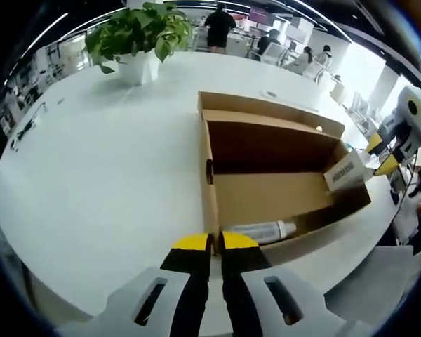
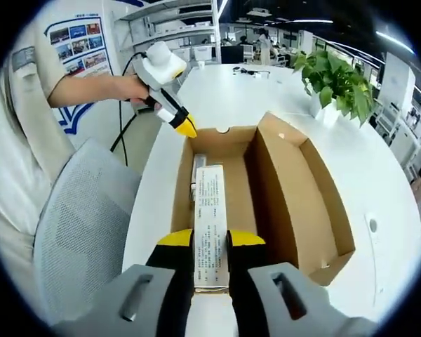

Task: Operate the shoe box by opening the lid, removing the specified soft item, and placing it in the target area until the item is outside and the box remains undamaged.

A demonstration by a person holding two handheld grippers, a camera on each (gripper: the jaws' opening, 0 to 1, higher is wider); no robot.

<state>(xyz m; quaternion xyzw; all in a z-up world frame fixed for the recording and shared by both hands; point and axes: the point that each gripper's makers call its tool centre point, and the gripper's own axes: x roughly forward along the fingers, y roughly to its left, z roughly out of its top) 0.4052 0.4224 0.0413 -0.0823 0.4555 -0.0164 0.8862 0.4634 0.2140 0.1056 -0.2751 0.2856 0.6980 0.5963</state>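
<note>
A brown cardboard shoe box (image 1: 266, 189) lies open on the white table, its lid (image 1: 266, 107) folded back. In the right gripper view the box (image 2: 217, 151) runs away from me, with the lid (image 2: 302, 189) on the right. A white tube (image 1: 261, 230) lies inside by the near wall. My right gripper (image 2: 210, 242) is shut on a flat white item with printed text (image 2: 210, 203) at the box's near end. From the left gripper view, that gripper (image 1: 387, 153) and item (image 1: 347, 170) are at the box's right end. My left gripper (image 1: 210, 242) is shut with nothing between its jaws, at the box's corner; a hand holds it (image 2: 186, 126).
A potted green plant (image 1: 140, 35) stands on the table (image 1: 91, 182) beyond the box; it is also in the right gripper view (image 2: 337, 81). A grey mesh chair (image 2: 84, 210) sits beside the table edge, by the person's body. People and desks fill the far room.
</note>
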